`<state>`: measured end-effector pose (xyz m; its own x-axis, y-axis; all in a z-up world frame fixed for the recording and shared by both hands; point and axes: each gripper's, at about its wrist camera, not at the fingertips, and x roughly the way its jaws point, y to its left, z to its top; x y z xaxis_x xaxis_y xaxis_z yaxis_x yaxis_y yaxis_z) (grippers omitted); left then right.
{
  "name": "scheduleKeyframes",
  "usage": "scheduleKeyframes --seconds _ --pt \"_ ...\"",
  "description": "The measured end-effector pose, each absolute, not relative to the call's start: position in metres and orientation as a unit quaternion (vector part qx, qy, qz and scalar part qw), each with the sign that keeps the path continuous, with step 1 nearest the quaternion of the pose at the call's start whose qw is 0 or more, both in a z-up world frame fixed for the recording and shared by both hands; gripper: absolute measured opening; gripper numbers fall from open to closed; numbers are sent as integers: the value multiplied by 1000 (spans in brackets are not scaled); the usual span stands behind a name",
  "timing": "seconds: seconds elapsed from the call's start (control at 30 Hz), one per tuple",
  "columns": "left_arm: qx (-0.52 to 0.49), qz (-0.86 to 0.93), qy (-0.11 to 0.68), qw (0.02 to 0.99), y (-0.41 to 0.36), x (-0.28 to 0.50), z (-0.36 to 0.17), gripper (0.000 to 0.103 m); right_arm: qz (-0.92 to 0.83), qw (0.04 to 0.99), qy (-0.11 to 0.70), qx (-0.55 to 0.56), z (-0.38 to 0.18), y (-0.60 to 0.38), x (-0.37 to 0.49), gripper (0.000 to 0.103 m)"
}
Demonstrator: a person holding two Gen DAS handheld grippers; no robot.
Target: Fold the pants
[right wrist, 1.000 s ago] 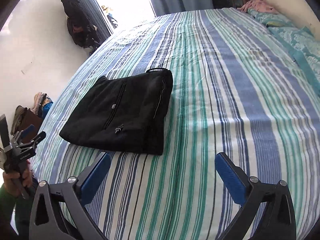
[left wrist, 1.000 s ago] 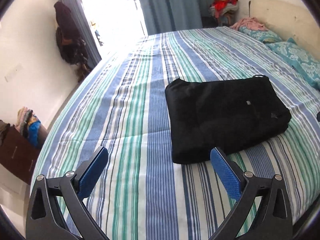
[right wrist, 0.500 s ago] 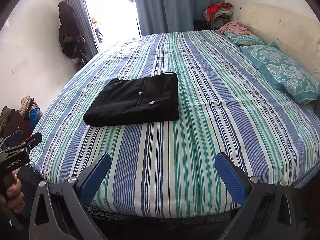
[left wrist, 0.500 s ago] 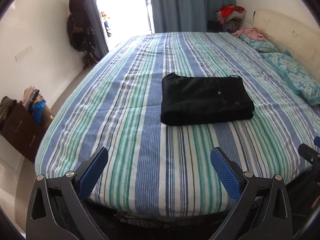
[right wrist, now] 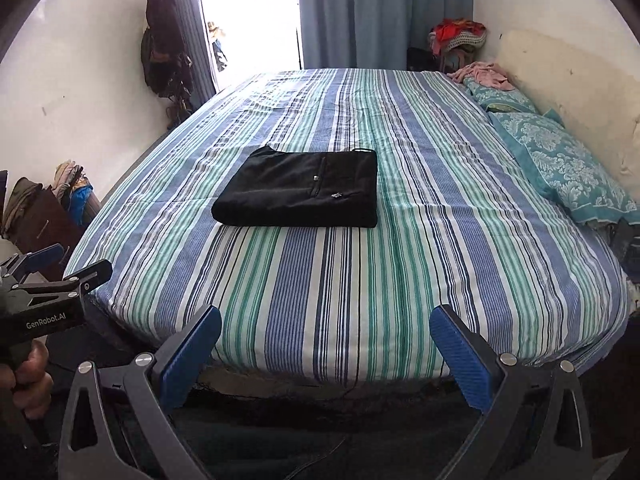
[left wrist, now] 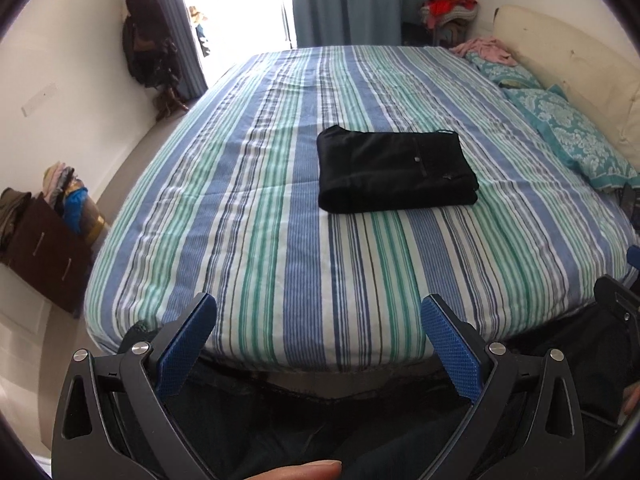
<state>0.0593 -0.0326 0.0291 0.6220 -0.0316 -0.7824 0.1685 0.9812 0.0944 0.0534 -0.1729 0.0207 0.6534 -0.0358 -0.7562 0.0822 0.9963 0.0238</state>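
The black pants [left wrist: 394, 172] lie folded into a flat rectangle on the striped bed [left wrist: 280, 240]; in the right wrist view the pants [right wrist: 304, 188] sit left of the bed's middle. My left gripper [left wrist: 320, 320] is open and empty, held back past the bed's near edge, far from the pants. My right gripper [right wrist: 326, 328] is also open and empty, back off the same edge. The left gripper [right wrist: 44, 268] also shows at the left edge of the right wrist view, held in a hand [right wrist: 28, 376].
Teal patterned pillows [right wrist: 560, 164] and a cream headboard [right wrist: 568, 92] line the bed's right side, with pink cloth [right wrist: 484, 74] at the far corner. A brown dresser with clothes [left wrist: 44, 232] stands at the left. Curtains [right wrist: 380, 12] and a bright doorway [right wrist: 248, 16] lie beyond.
Both grippers have pulled back from over the bed to beyond its near edge, still open. The folded pants have stayed in place and now look smaller and farther off.
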Motion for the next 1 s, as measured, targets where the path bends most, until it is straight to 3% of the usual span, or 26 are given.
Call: scheduleKeyframes --seconds 0.2,1.0 --pt "64 -49 429 900 -27 40 45 102 -24 910 414 18 46 -158 36 103" --pt "55 -60 417 905 -40 29 46 102 -39 904 425 14 43 -144 29 103"
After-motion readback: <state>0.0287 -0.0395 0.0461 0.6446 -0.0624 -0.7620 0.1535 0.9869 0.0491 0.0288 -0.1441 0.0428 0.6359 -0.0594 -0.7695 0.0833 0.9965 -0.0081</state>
